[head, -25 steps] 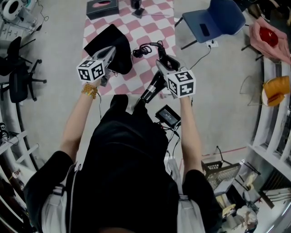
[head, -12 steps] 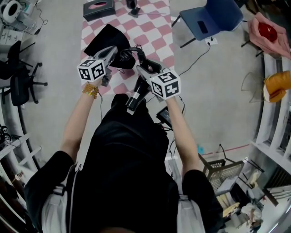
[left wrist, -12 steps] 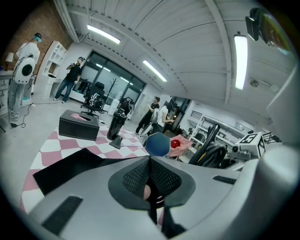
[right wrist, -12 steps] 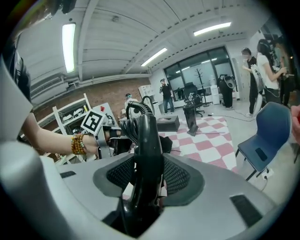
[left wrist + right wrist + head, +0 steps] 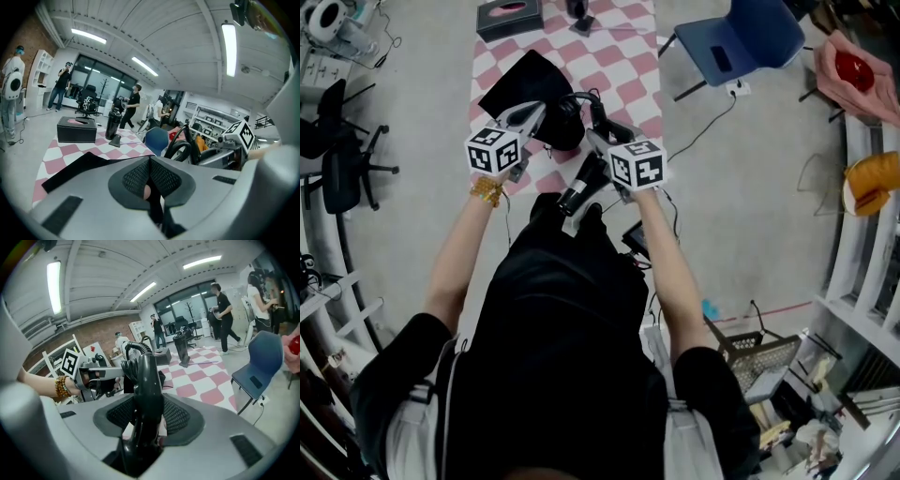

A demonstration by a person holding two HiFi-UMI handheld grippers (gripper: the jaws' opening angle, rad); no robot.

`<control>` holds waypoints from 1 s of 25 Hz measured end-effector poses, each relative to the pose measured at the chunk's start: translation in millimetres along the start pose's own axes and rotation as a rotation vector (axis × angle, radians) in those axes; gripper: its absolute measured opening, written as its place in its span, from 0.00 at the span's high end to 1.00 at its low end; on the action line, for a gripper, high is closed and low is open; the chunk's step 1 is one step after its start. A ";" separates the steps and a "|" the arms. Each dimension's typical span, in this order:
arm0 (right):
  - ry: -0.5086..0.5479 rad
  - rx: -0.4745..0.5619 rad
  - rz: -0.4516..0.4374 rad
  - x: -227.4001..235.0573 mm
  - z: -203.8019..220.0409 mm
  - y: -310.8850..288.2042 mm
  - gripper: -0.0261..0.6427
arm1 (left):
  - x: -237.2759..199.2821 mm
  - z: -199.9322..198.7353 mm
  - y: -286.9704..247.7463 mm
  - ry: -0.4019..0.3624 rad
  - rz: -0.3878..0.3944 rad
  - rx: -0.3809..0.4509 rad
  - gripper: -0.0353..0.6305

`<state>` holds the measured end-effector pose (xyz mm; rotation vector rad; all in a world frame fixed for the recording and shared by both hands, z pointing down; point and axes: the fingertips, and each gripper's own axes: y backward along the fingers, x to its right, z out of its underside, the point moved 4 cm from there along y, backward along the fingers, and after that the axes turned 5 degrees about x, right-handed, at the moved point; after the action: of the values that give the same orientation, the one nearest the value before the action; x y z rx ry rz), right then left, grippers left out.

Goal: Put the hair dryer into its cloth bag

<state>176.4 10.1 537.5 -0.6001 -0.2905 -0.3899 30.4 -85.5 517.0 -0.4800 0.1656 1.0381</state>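
Right gripper (image 5: 143,403): clamped around the black hair dryer (image 5: 143,373), which hangs in the air close in front of the person, its corded end pointing away towards the bag.
Grip advice: hold firm on the body; the weight sits outside the jaws, so it may swing.
Cord (image 5: 579,101): looped ahead of the dryer; it is likely to snag on the cloth, so feed it in first.
Left gripper (image 5: 150,161): pinched tight on an edge of the black cloth bag (image 5: 523,82).
Mouth: whether it gapes cannot be told. One pinch probably leaves it slack, so lift the lip and draw it away from the dryer.
Checkered mat (image 5: 630,52): the bag's far part rests here; slide the dryer along it.
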 end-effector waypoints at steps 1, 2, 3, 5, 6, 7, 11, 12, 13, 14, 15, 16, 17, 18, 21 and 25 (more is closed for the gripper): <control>-0.011 0.016 0.000 3.3 -1.9 6.1 0.67 | -2.2 3.4 1.7 0.003 -0.011 -0.004 0.92; -0.034 0.036 -0.004 6.6 -3.8 13.3 0.67 | -5.3 6.3 2.9 0.014 -0.025 -0.007 0.92; -0.074 0.059 -0.009 10.5 -6.0 21.0 0.67 | -8.7 8.8 3.6 0.026 -0.038 -0.008 0.92; -0.188 0.113 -0.009 21.0 -11.1 34.3 0.67 | -14.2 12.5 4.3 0.039 -0.054 -0.011 0.92; -0.247 0.138 0.001 27.5 -13.6 39.3 0.67 | -15.3 13.9 4.4 0.042 -0.055 -0.012 0.92; -0.295 0.157 0.016 34.4 -15.6 43.0 0.67 | -15.3 15.4 4.1 0.043 -0.054 -0.014 0.92; -0.358 0.195 0.061 50.9 -21.0 52.6 0.67 | -8.4 22.3 -0.4 0.037 -0.038 -0.028 0.92; -0.369 0.203 0.053 51.3 -21.3 54.0 0.67 | -7.6 23.7 -1.9 0.038 -0.037 -0.030 0.92; -0.387 0.213 0.038 51.0 -21.4 55.1 0.67 | -7.8 24.9 -3.2 0.041 -0.038 -0.029 0.92; -0.410 0.226 0.014 50.1 -22.2 56.1 0.67 | -9.0 26.0 -4.3 0.043 -0.042 -0.028 0.92; -0.435 0.239 -0.019 48.1 -23.7 57.6 0.67 | -11.0 27.5 -5.3 0.046 -0.047 -0.026 0.92; -0.459 0.250 -0.058 44.8 -25.7 59.3 0.67 | -13.7 29.6 -6.4 0.052 -0.054 -0.027 0.92; -0.482 0.256 -0.099 39.7 -27.8 60.7 0.67 | -17.0 32.0 -7.0 0.059 -0.062 -0.030 0.92; -0.499 0.256 -0.138 33.4 -29.5 61.7 0.67 | -20.6 34.4 -6.9 0.067 -0.072 -0.033 0.92; -0.510 0.230 -0.240 12.5 -31.5 64.4 0.67 | -28.9 40.0 -8.5 0.097 -0.093 -0.035 0.92; -0.565 0.195 -0.419 -13.5 -29.8 65.5 0.67 | -43.3 40.0 -15.6 0.169 -0.119 -0.006 0.92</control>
<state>197.5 45.5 477.0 -0.4450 -0.9943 -0.5824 18.2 -107.8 572.4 -0.5766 0.2812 0.8819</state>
